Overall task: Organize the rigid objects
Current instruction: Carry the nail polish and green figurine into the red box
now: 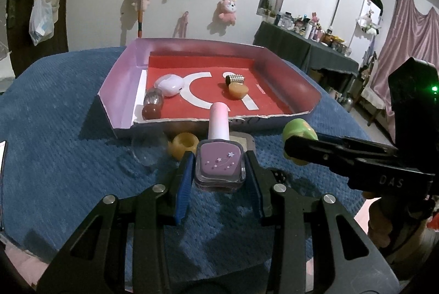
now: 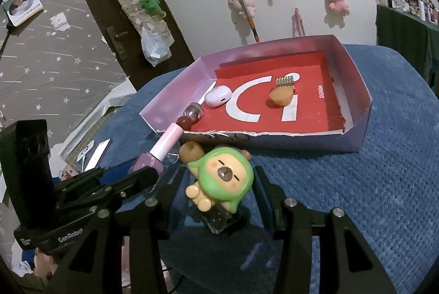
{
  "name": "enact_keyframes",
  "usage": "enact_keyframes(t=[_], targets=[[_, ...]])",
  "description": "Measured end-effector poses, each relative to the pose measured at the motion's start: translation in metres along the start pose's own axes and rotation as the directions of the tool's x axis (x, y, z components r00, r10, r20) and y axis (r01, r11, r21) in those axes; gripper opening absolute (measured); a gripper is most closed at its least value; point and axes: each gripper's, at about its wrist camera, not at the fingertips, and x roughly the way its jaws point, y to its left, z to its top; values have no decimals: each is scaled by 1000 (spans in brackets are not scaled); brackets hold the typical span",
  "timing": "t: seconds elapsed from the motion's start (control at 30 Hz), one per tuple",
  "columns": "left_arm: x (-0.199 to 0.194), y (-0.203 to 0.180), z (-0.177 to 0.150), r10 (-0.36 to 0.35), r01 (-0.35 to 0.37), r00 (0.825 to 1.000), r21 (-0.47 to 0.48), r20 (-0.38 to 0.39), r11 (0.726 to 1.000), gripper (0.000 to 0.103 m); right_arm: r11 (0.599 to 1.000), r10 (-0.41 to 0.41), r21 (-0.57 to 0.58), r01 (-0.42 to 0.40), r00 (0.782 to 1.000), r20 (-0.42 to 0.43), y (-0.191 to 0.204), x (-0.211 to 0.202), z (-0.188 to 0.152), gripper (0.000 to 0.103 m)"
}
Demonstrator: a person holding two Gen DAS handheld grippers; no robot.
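My left gripper (image 1: 219, 170) is shut on a purple nail polish bottle (image 1: 219, 166) with a pink cap, held just in front of the shallow box (image 1: 118, 91) with a red floor. My right gripper (image 2: 219, 184) is shut on a green-hooded bear figurine (image 2: 222, 176) on a clear base, to the right of the bottle; the figurine also shows in the left wrist view (image 1: 299, 130). The bottle also shows in the right wrist view (image 2: 156, 157). Inside the box lie a white earbud case (image 1: 168, 85), two round beads (image 1: 152, 106), an orange piece (image 1: 238, 90) and a studded metal piece (image 1: 235, 79).
A yellow ring-shaped piece (image 1: 184, 144) and a clear dome (image 1: 145, 148) lie on the blue cloth (image 1: 68, 157) just before the box. Behind is a wall with hung plush toys and a dark door (image 2: 123, 8). A cluttered side table (image 1: 307, 39) stands at right.
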Motion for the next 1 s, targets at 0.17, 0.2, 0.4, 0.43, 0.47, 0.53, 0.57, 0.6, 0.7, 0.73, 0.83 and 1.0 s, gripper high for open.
enact_keyframes(t=[0.17, 0.2, 0.4, 0.43, 0.47, 0.53, 0.57, 0.6, 0.7, 0.73, 0.83, 1.0], targets=[[2, 1, 8, -3, 3, 1000, 4, 8, 1000, 35, 1000, 0, -15, 0, 1000, 9, 2, 0, 9, 50], [3, 2, 10, -2, 2, 1000, 5, 10, 1000, 35, 1000, 2, -17, -1, 1000, 10, 2, 0, 10, 50], [10, 4, 23, 4, -4, 1000, 16, 12, 1000, 35, 999, 1, -37, -1, 1000, 11, 2, 4, 23, 50], [11, 4, 25, 5, -5, 1000, 17, 11, 1000, 35, 999, 0, -39, 0, 1000, 11, 2, 5, 25, 50], [13, 6, 28, 5, -5, 1000, 15, 8, 1000, 35, 999, -1, -43, 1, 1000, 11, 2, 6, 28, 50], [17, 9, 31, 5, -5, 1000, 13, 3, 1000, 35, 999, -6, -53, 6, 1000, 13, 2, 7, 33, 50], [20, 10, 34, 6, -6, 1000, 11, -2, 1000, 35, 998, -10, -60, 11, 1000, 15, 2, 8, 36, 50], [23, 12, 35, 7, -7, 1000, 9, -9, 1000, 35, 998, -14, -63, 15, 1000, 15, 2, 10, 38, 50], [33, 16, 41, 8, -8, 999, 3, -34, 1000, 35, 997, -28, -69, 29, 1000, 7, -2, 16, 44, 50], [37, 17, 43, 6, -6, 999, 2, -43, 1000, 35, 997, -29, -68, 29, 1000, 3, -3, 18, 46, 50], [51, 23, 46, 4, -5, 996, -9, -85, 1000, 35, 997, -35, -65, 34, 999, -11, -9, 25, 53, 50], [62, 25, 50, 6, -7, 994, -1, -105, 1000, 35, 996, -64, -73, 60, 997, -54, -17, 44, 61, 50]])
